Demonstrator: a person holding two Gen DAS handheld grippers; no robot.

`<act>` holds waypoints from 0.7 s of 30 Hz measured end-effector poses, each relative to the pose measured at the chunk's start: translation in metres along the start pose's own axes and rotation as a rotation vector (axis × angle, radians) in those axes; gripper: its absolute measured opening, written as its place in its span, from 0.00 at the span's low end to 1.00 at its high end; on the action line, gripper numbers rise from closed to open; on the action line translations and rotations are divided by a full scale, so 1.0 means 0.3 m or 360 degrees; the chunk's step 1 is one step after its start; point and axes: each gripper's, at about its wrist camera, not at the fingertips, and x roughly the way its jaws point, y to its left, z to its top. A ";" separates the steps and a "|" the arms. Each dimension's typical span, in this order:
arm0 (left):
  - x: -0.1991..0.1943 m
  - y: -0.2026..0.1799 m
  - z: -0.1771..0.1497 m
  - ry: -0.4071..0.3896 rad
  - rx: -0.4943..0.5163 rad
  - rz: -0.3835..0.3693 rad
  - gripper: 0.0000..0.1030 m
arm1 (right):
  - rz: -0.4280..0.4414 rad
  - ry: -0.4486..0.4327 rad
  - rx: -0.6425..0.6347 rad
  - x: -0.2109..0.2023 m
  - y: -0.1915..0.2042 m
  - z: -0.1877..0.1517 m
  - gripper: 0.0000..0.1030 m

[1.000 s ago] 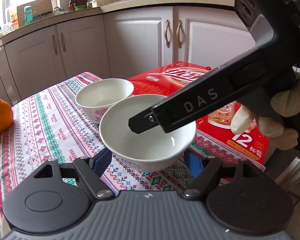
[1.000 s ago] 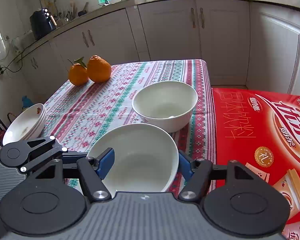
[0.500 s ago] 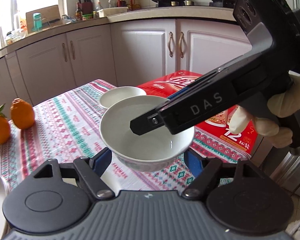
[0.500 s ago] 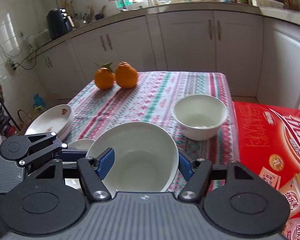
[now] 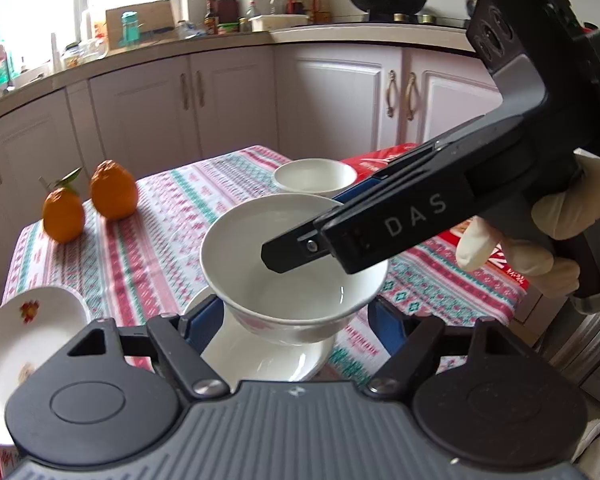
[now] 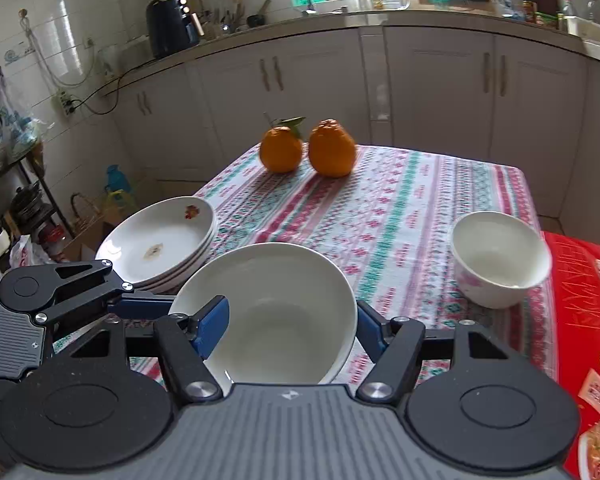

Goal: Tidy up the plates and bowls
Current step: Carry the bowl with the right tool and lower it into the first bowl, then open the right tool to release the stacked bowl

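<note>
Both grippers hold one white bowl (image 5: 292, 280) (image 6: 272, 312) between their blue pads, lifted over another white bowl (image 5: 268, 360) on the table. My left gripper (image 5: 296, 316) clamps its sides. My right gripper (image 6: 292, 320) clamps it too, one finger (image 5: 300, 244) reaching across the rim. A second white bowl (image 5: 315, 176) (image 6: 500, 258) stands farther off by the red box. A stack of white plates (image 6: 160, 240) (image 5: 20, 344) sits at the table's near left corner.
The table has a striped patterned cloth (image 6: 380, 208). Two oranges (image 6: 308, 152) (image 5: 88, 200) sit at its far side. A red carton (image 6: 588, 312) lies along the right edge. Kitchen cabinets (image 6: 420, 88) stand behind.
Both grippers have carried the held bowl left across the table, away from the second bowl and red box, to above a bowl beside the plate stack.
</note>
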 end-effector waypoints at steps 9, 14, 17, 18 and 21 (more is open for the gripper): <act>0.008 0.054 -0.045 0.0053 -0.0064 0.0011 0.76 | 0.0025 0.0060 -0.0022 0.079 0.043 0.005 0.71; 0.012 0.067 -0.066 0.0079 -0.0088 0.0006 0.76 | 0.0018 0.0080 -0.0025 0.101 0.048 -0.001 0.71; 0.003 0.072 -0.064 0.0057 -0.0094 0.0008 0.75 | 0.0048 0.0072 -0.0029 0.102 0.050 0.001 0.71; 0.003 0.074 -0.060 0.0055 -0.0100 -0.0003 0.75 | 0.0089 0.0065 -0.0027 0.099 0.054 0.002 0.71; 0.006 0.083 -0.049 0.0057 -0.0141 -0.0008 0.76 | 0.0019 0.0074 -0.0090 0.113 0.084 0.006 0.71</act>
